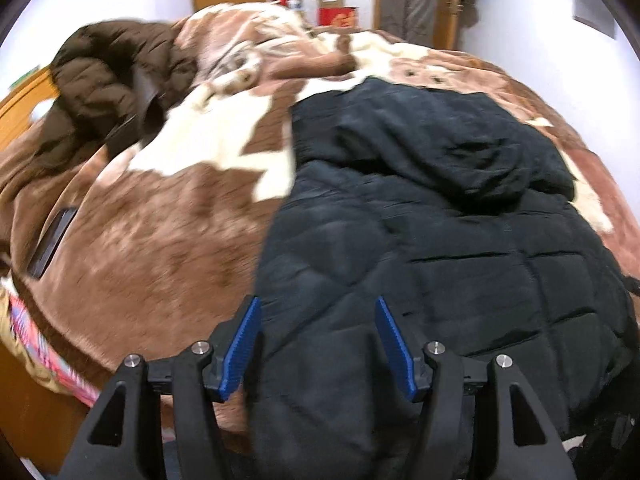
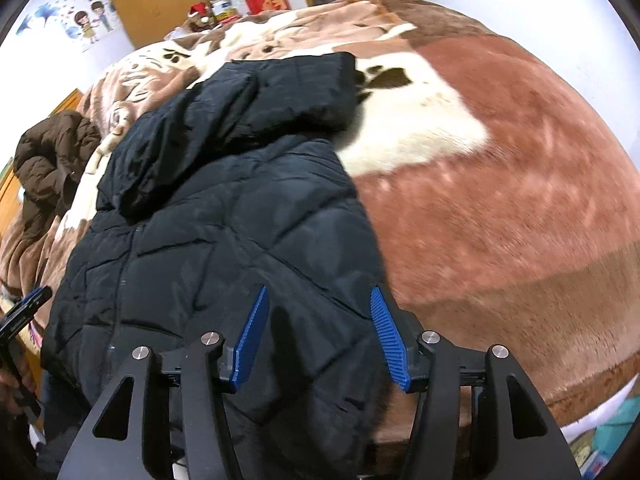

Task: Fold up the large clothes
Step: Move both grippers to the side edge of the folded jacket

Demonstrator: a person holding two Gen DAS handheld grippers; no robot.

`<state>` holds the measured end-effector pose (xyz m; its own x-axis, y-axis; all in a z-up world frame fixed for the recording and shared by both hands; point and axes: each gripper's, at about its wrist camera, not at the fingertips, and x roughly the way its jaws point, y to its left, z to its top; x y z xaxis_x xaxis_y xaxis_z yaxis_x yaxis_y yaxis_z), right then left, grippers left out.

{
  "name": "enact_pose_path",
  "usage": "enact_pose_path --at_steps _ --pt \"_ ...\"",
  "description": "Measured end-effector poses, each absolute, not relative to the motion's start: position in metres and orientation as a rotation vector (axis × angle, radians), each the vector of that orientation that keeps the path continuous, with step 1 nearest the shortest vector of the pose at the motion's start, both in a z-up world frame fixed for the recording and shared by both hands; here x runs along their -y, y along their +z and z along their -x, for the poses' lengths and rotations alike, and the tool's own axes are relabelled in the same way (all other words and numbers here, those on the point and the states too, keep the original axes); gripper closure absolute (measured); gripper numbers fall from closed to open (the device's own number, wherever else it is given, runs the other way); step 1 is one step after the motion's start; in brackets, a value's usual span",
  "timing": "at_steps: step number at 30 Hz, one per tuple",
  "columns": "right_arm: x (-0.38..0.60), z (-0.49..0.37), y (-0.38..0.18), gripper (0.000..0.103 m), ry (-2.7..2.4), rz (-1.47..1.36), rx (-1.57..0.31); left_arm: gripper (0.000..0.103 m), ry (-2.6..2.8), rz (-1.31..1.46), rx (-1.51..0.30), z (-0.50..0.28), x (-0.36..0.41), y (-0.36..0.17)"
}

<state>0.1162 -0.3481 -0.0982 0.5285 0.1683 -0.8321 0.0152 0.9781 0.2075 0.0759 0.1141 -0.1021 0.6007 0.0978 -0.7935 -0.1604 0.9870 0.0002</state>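
Black quilted puffer jacket (image 1: 420, 240) lies flat on bed, on brown-and-white plush blanket (image 1: 160, 248); fills centre-right of left wrist view, centre-left of right wrist view (image 2: 224, 232). Hood (image 2: 248, 120) folded over upper back.

Left gripper (image 1: 318, 344): jaws partly open, nothing between pads, hovering over jacket's lower left edge. Right gripper (image 2: 318, 336): same, empty, over lower right edge.

Handling, my guess: bulky, soft, springy fill, slick shell, so pads may slip. Pinch hem corners or side seams, not mid-panel.

Brown puffer jacket (image 1: 108, 92) heaped upper left.

A home bedroom: a bed (image 2: 520, 200) under a plush brown blanket, cartoon wall stickers (image 2: 90, 24), wooden door (image 2: 156, 4)
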Motion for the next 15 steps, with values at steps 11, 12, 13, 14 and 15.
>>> enact_pose_path --at_steps 11,12,13,14,15 --pt "0.354 -0.091 -0.130 0.048 0.170 -0.320 -1.144 0.038 0.122 0.212 -1.031 -0.052 -0.139 -0.142" --pt "0.352 -0.088 -0.132 0.048 0.186 -0.333 -1.153 0.038 0.103 0.236 -1.046 -0.050 -0.138 -0.145" --pt "0.350 -0.086 -0.133 0.048 0.196 -0.346 -1.160 0.038 0.089 0.252 -1.057 -0.047 -0.135 -0.148" --pt "0.350 -0.084 -0.134 0.049 0.201 -0.354 -1.163 0.038 0.083 0.261 -1.064 -0.045 -0.133 -0.150" --pt "0.350 -0.083 -0.135 0.049 0.204 -0.360 -1.164 0.038 0.080 0.268 -1.072 -0.044 -0.131 -0.151"
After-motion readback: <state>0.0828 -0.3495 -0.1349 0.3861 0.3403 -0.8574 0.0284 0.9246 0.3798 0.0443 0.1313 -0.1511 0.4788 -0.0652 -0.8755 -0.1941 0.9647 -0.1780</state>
